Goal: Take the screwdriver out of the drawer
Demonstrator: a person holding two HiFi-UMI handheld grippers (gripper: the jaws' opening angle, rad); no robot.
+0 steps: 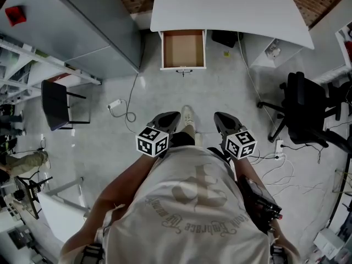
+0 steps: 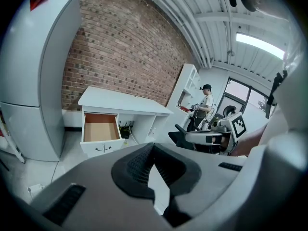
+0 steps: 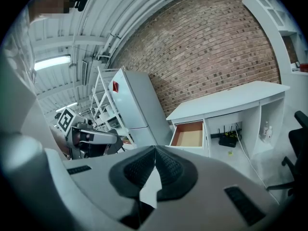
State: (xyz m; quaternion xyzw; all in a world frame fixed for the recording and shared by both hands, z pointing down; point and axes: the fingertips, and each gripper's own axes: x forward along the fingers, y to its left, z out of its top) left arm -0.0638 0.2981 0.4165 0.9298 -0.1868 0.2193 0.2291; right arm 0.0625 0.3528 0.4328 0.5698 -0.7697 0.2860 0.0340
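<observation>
No screwdriver can be made out. The one drawer (image 1: 183, 48) stands pulled open under the white table (image 1: 231, 7), showing a brown bottom. Two hand-held grippers are side by side, well short of it over the floor (image 1: 165, 92): the left hand-held gripper (image 1: 166, 118) and the right hand-held gripper (image 1: 223, 120), each with its jaws closed tip to tip, gripping nothing. One black office chair (image 1: 308, 114) stands to the right.

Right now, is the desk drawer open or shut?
Open: the drawer sticks out from the white desk, its brown inside exposed in all three views.
</observation>
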